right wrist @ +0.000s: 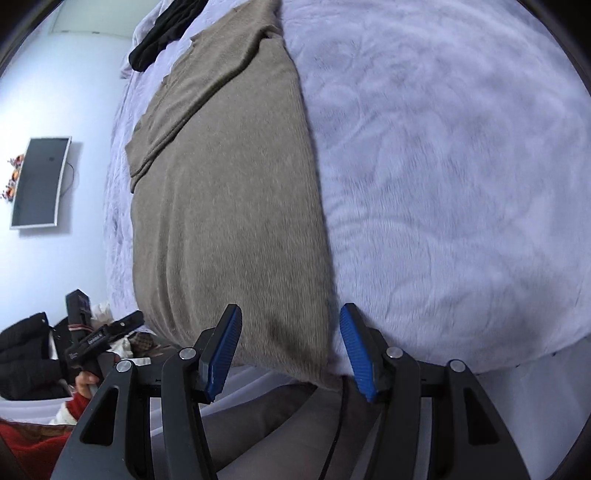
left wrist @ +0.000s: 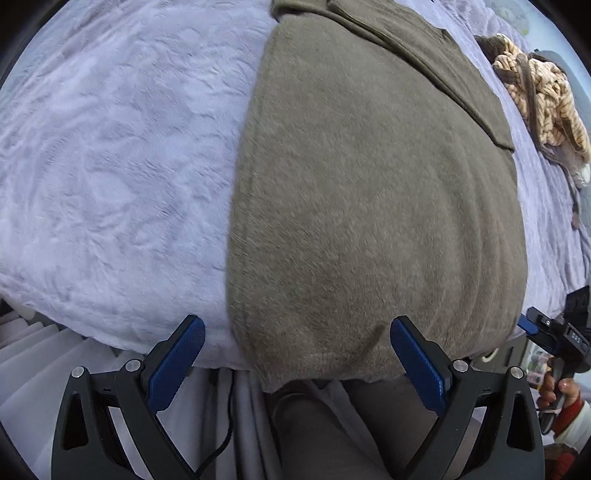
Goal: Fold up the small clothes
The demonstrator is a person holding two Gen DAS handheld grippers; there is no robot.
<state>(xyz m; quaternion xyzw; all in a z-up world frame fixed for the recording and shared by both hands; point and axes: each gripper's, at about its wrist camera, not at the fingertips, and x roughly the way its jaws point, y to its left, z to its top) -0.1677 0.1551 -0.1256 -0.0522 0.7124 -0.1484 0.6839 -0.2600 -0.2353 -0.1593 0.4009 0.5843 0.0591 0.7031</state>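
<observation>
A grey-brown knit garment (left wrist: pixel 369 192) lies flat along the lavender fleece bed cover (left wrist: pixel 110 166), a sleeve folded over its far part. Its near hem hangs at the bed's front edge. My left gripper (left wrist: pixel 295 328) is open and empty, its blue pads either side of the hem's left corner. In the right wrist view the same garment (right wrist: pixel 229 192) runs up the middle left. My right gripper (right wrist: pixel 290 317) is open and empty, straddling the hem's right corner. The right gripper also shows at the left view's right edge (left wrist: pixel 554 339).
A tan striped garment (left wrist: pixel 543 103) lies bunched at the bed's far right. A black garment (right wrist: pixel 162 33) lies past the sweater's far end. A wall-mounted screen (right wrist: pixel 40 181) and dark clothes (right wrist: pixel 26 354) are beside the bed. The bed's front edge (right wrist: pixel 480 354) is just ahead.
</observation>
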